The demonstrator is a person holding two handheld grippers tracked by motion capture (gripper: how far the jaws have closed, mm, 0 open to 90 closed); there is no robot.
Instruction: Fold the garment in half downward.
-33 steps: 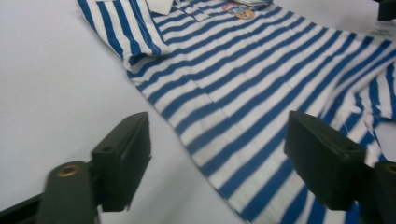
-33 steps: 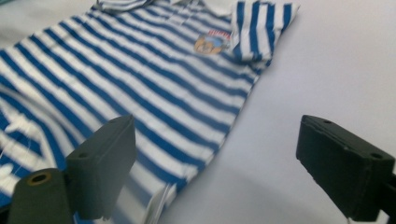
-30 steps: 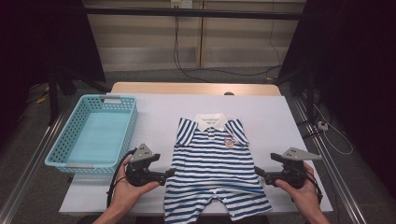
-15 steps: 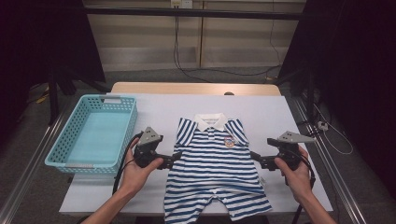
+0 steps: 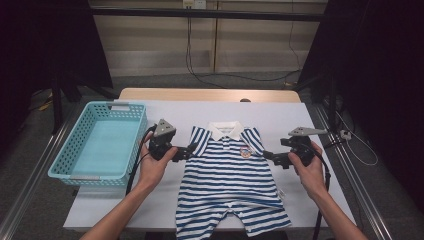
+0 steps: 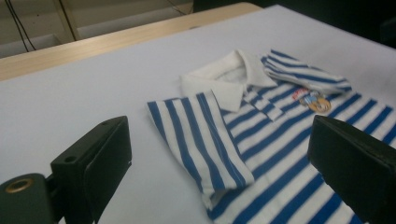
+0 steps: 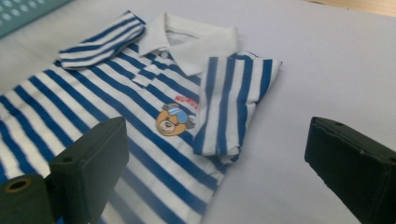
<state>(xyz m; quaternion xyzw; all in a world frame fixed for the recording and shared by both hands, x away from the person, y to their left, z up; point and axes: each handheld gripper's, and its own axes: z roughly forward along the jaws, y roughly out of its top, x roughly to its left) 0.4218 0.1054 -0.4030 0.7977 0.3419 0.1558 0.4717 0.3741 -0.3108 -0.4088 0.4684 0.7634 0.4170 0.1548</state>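
Observation:
A blue-and-white striped baby romper point(image 5: 230, 185) with a white collar and a bear badge lies flat on the white table point(image 5: 280, 115), both short sleeves folded inward. My left gripper point(image 5: 192, 149) is at the romper's left sleeve point(image 6: 201, 135). Its jaws have just been closing a little but still stand wide open, and the sleeve lies ahead between them, ungripped. My right gripper point(image 5: 267, 156) is open at the right sleeve point(image 7: 233, 93), which lies ahead of its jaws. The bear badge point(image 7: 173, 119) sits beside that sleeve.
A turquoise plastic basket point(image 5: 75, 172) stands at the table's left side with nothing in it. A wooden strip point(image 5: 210, 94) runs along the far edge. Bare white table surrounds the romper on all sides.
Both hands have moved away from the person, from beside the romper's waist up to its sleeves. The romper has not moved.

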